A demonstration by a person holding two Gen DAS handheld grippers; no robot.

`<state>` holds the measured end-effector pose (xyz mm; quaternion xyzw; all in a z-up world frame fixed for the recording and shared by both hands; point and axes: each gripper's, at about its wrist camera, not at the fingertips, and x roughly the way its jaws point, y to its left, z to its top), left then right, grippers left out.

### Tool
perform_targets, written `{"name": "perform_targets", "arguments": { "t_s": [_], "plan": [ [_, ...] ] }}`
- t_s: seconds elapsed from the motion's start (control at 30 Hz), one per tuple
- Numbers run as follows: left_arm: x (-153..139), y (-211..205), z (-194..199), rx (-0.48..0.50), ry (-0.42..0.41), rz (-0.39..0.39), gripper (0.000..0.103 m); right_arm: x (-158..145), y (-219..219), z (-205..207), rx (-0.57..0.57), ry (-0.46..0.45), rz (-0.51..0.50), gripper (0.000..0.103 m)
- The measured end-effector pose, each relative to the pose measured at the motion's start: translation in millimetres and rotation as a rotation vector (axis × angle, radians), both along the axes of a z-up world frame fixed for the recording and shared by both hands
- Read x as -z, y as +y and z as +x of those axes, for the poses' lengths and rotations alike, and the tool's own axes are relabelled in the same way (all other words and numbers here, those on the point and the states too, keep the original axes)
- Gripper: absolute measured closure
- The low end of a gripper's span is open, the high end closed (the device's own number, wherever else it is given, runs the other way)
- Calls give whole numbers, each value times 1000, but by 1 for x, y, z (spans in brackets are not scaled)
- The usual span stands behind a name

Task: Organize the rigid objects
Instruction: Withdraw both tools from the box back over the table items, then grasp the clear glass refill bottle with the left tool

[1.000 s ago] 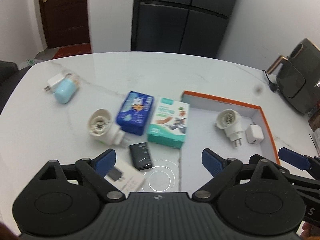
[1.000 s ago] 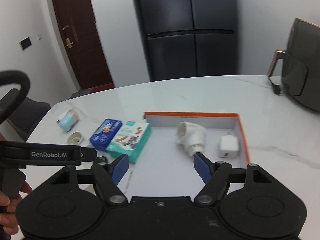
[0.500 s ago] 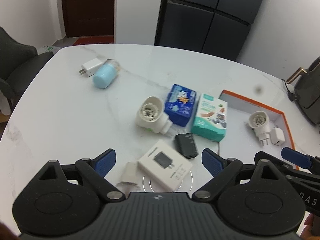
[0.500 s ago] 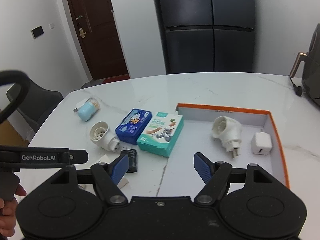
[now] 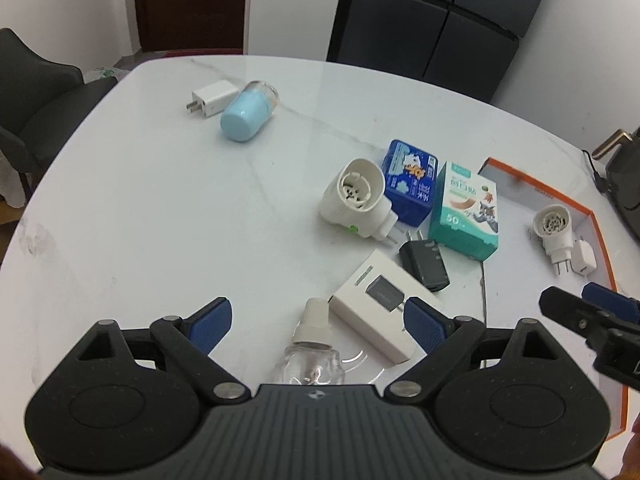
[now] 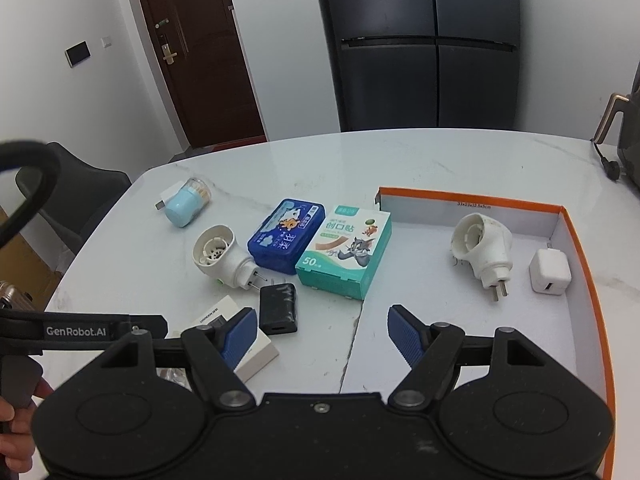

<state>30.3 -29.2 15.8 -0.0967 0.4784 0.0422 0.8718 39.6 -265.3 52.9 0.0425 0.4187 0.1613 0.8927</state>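
On the white marble table (image 5: 132,216), an orange-rimmed box (image 6: 576,236) at three o'clock already holds a white plug-in vaporizer (image 6: 482,248) and a small charger (image 6: 550,272). Loose items are clustered at twelve o'clock. The teal plaster box (image 6: 346,252), judged light and stiff, would be gripped across its long sides; the glass refill bottle (image 5: 312,354), slippery and fragile, by its neck. Both the left hand-held gripper (image 5: 318,322) and the right hand-held gripper (image 6: 322,332) are spread, holding nothing.

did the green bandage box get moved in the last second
No. The green bandage box still lies between the blue tin and the orange tray's corner; only the cameras shifted.
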Motion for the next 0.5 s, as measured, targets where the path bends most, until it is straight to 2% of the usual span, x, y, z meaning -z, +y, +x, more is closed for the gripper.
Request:
{"name": "perform_targets", "arguments": {
  "t_s": [0.13, 0.27, 0.4, 0.5],
  "plan": [
    [8, 6, -3, 33, 12, -20, 8, 4, -3, 0, 19, 15, 2, 17],
    [19, 5, -15, 57, 13, -7, 7, 6, -9, 0, 38, 19, 6, 17],
    [35, -1, -20, 81, 46, 7, 9, 11, -9, 0, 45, 30, 7, 17],
    [42, -3, -21, 95, 43, 40, 18, 14, -5, -1, 29, 35, 8, 17]
  ]
}}
